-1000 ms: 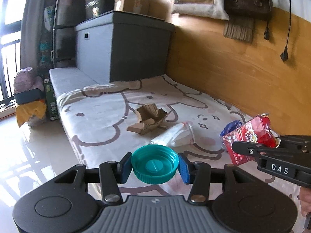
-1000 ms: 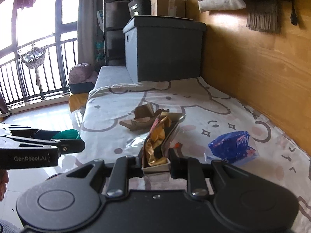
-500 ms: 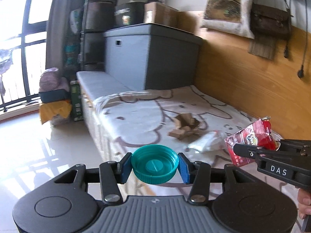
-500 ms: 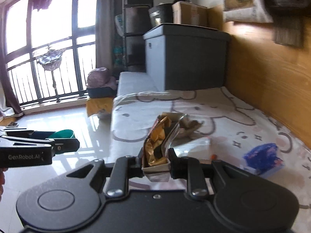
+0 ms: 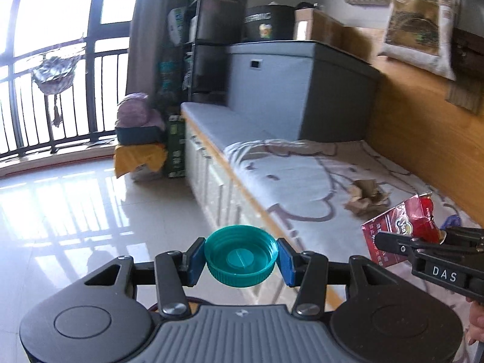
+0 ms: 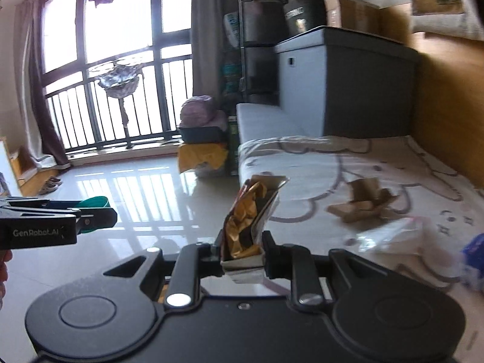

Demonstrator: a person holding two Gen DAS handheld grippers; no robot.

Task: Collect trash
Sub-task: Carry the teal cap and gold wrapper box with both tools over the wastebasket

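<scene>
The left gripper [image 5: 241, 257] clamps a teal bottle cap [image 5: 241, 255] above the floor [image 5: 75, 205]; the right gripper [image 6: 241, 249] pinches a crumpled snack wrapper [image 6: 249, 220]. Beyond, torn cardboard [image 6: 364, 204] and a clear bag [image 6: 393, 236] lie on the bed [image 5: 302, 187].

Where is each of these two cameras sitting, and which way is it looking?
Left wrist view: sits on the left gripper, looking forward along its blue fingers, shut on a teal bottle cap, toward floor and balcony window; a bit of the person's hand shows.
Right wrist view: sits on the right gripper, shut on a crumpled red snack packet, facing the same window; a hand shows at the left edge.
Shared: each shows the other gripper, the torn cardboard on the bed, and the grey storage box.
</scene>
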